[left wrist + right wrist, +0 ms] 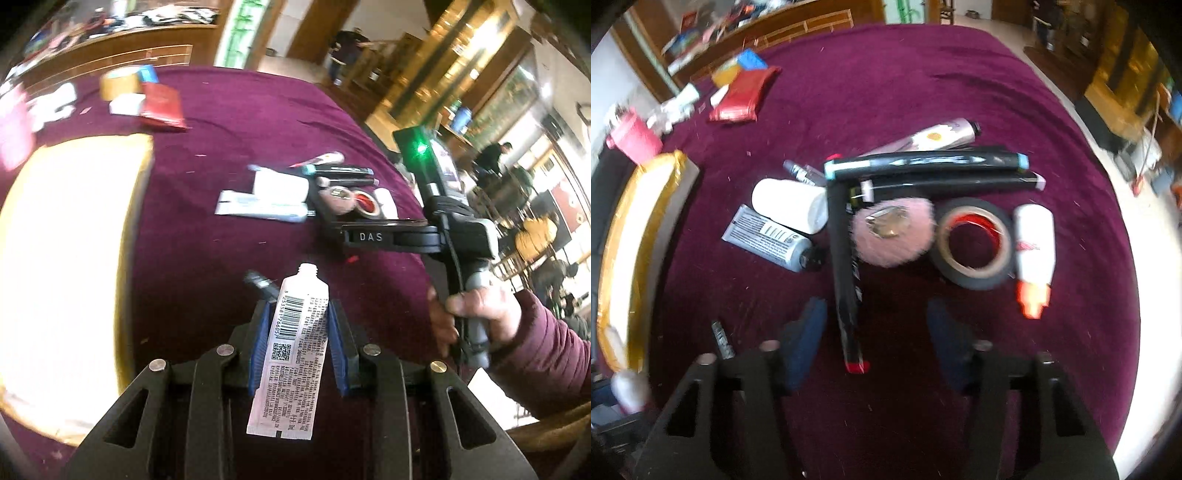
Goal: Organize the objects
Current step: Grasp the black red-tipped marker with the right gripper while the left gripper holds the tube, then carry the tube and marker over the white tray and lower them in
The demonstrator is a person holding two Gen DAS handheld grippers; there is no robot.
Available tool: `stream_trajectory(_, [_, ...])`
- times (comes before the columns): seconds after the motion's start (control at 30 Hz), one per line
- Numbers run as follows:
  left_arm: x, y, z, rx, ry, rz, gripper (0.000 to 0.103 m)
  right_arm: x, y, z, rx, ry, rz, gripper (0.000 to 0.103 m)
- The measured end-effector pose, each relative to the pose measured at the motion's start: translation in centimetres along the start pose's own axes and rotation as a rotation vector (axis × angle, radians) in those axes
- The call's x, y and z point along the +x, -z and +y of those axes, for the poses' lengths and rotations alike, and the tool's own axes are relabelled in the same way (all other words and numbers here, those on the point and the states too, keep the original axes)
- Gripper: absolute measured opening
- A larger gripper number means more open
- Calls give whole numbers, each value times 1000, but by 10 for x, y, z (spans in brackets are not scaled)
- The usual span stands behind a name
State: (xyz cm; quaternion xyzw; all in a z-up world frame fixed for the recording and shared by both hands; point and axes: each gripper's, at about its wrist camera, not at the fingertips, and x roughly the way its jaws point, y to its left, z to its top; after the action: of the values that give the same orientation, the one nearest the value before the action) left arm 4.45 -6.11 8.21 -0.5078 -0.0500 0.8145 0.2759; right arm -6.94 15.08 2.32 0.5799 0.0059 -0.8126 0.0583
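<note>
My left gripper is shut on a white tube with a barcode, held above the purple cloth. A pile lies on the cloth: black marker pens, a pink fluffy puff, a black tape roll, a white bottle with an orange cap, a white roll, a grey tube and a pale tube. My right gripper is open above the pile, with one black marker lying between its fingers. It also shows in the left wrist view.
An open box with a yellow-taped rim stands at the left, also in the right wrist view. A red packet, tape roll and pink cup lie at the far left. A small dark cap lies near my left fingertips.
</note>
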Motion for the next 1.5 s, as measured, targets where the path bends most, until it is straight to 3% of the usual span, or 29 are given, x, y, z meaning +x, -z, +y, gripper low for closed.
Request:
stream_trajectory(0.1, [-20, 8, 21, -38, -16, -18, 26, 8, -8, 9, -18, 44, 1, 39])
stream_trajectory(0.27, [-29, 15, 46, -88, -32, -27, 26, 17, -27, 18, -12, 108, -4, 39])
stream_trajectory(0.33, [-33, 16, 53, -98, -35, -30, 26, 14, -28, 15, 5, 103, -5, 25])
stream_trajectory(0.37, [-38, 16, 55, -100, -36, -33, 26, 13, -27, 13, 16, 84, 0, 14])
stream_trajectory(0.43, [-50, 18, 60, -102, -34, -38, 26, 7, -24, 8, 48, 55, -2, 12])
stream_trajectory(0.87, [-77, -12, 106, -130, -7, -77, 26, -53, 14, -1, 324, -297, -17, 12])
stream_trajectory(1.07, [-80, -47, 141, -135, -51, -75, 26, -64, -5, 57, 304, -450, -3, 12])
stream_trajectory(1.2, [-59, -64, 176, -246, -9, -53, 26, -40, -28, 109, 320, -572, 82, 12])
stream_trajectory(1.33, [-32, -75, 199, -291, -12, -32, 26, -11, -50, 157, 295, -548, 114, 12])
stream_trajectory(1.5, [-13, -90, 221, -331, -26, -61, 26, 14, -71, 190, 248, -432, 92, 12])
